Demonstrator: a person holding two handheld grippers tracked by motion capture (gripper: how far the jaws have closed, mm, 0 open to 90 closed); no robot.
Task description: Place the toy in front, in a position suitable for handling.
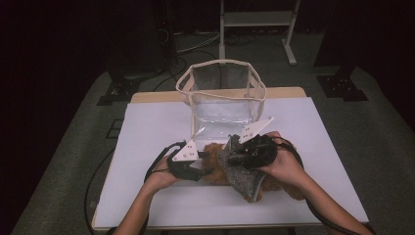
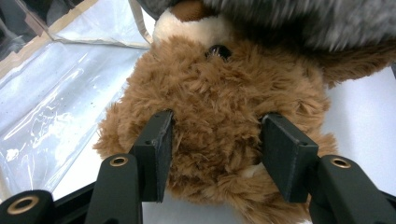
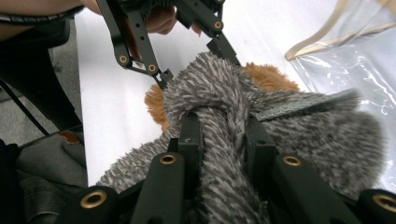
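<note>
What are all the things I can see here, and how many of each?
teddy bear: one, brown with a cream snout, lying on the white board near the front, between the two tools.
furry cloth: one, grey speckled, draped over the teddy bear.
bag: one, clear with cream trim, standing open at the back of the board.
board: one, white, covering the tabletop.
metal stand: one, white, on the floor behind the table.
left tool: one, black, shut on the teddy bear.
right tool: one, black, shut on the furry cloth.
</note>
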